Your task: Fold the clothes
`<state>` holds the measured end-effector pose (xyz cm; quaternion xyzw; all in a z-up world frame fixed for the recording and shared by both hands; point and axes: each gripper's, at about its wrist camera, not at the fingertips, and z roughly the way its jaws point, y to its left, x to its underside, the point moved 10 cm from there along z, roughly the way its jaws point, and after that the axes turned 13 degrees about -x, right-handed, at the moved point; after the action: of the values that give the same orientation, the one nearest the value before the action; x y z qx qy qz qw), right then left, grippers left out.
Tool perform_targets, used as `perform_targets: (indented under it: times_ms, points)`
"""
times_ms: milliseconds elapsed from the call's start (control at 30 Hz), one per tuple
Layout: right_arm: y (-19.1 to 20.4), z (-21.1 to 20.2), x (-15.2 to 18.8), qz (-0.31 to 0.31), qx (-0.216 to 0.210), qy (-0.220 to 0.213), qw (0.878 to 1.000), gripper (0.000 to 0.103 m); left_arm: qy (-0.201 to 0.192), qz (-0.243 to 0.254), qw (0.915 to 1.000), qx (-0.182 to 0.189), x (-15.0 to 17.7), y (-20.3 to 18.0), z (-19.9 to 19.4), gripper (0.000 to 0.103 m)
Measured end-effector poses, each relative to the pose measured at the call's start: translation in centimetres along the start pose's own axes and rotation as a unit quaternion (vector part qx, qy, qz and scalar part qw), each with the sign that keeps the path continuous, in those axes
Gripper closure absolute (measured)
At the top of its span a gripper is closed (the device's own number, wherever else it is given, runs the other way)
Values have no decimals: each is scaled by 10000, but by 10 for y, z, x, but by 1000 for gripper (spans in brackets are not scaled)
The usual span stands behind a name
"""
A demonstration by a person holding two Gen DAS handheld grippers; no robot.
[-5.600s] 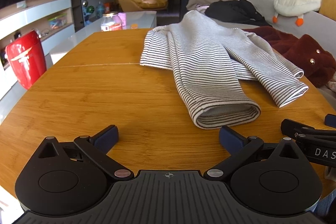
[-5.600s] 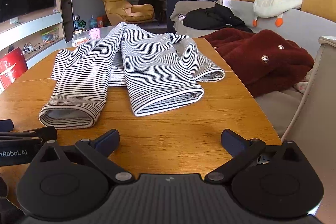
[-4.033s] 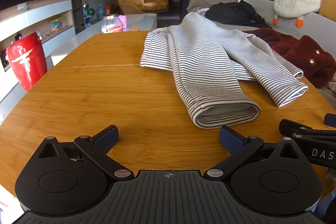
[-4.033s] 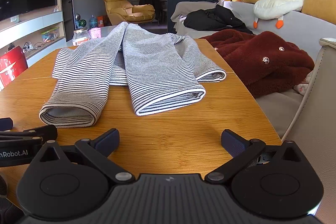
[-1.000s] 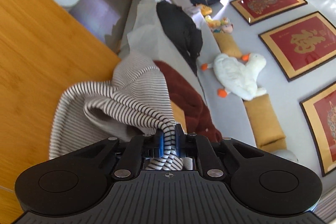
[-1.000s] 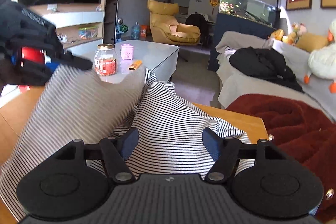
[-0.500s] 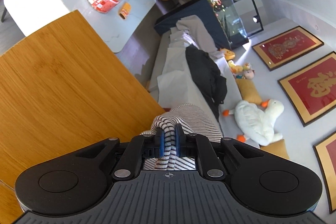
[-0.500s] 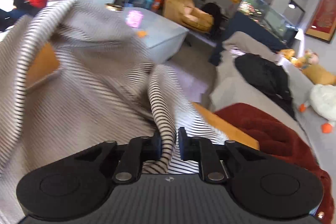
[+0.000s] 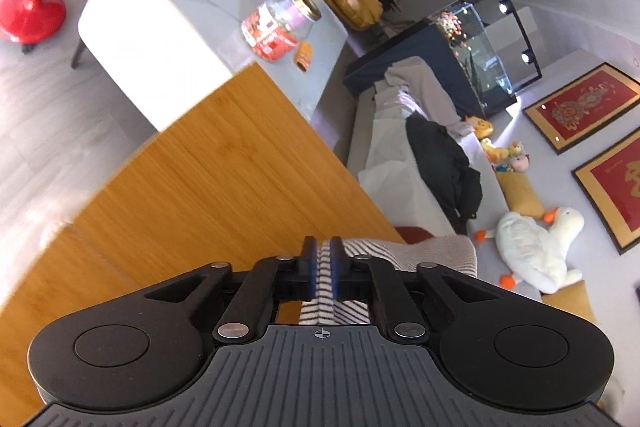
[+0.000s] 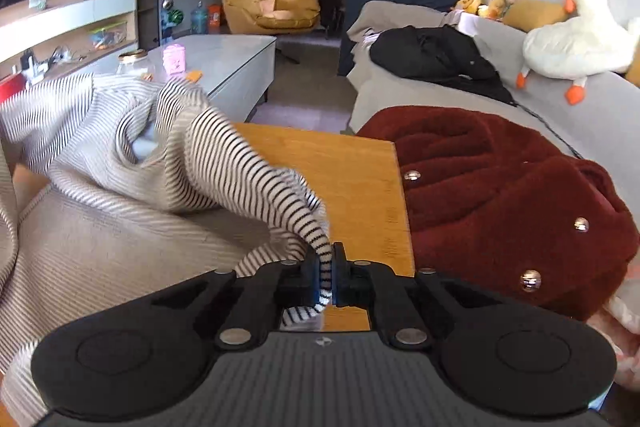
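I clamp each tool, left [image 9: 325, 269] and right [image 10: 326, 277], on bunched hems of the soft, limp black-and-white striped knit garment [image 10: 120, 163] ahead.

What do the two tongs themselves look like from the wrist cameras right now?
Both look alike. The left tongs and right tongs have a dark grey ribbed body with a small crosshair mark, two round black housings, black linkage arms with silver pivot pins, and black fingers with blue pads. No cables, sleeves or lettering show in either view.
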<state>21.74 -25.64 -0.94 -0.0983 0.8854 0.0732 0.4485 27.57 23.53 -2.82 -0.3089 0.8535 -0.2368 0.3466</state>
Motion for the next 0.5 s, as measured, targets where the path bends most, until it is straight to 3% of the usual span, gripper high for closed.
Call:
perform_targets:
  times_ms: [133, 167, 200, 233, 300, 367, 433, 500]
  points:
    - [-34, 9, -28, 178, 628, -245, 9976, 91, -277, 239, 9993, -87, -12, 2, -35, 98]
    - [-37, 15, -34, 26, 867, -304, 9958, 82, -312, 379, 9988, -58, -14, -6, -40, 96]
    - [-40, 21, -41, -126, 1104, -364, 9931, 74, -340, 547, 9979, -25, -13, -15, -45, 82]
    - [-42, 28, -46, -315, 1317, -385, 9900, 69, -338, 823, 9960, 21, -9, -30, -48, 61]
    - [-43, 45, -54, -739, 1625, -278, 9835, 53, -291, 1393, 9898, 73, 6, -62, -46, 47]
    - [-47, 56, -58, -490, 1456, -72, 9881, 50, -269, 2007, 9792, 96, 26, -93, -41, 39]
    - [-48, 51, -66, 42, 1023, -175, 9946, 47, -234, 2681, 9629, 199, 58, -127, -31, 24]
    - [-46, 33, -79, 260, 896, -524, 9943, 32, -93, 3306, 9425, 470, 100, -158, -21, 15]
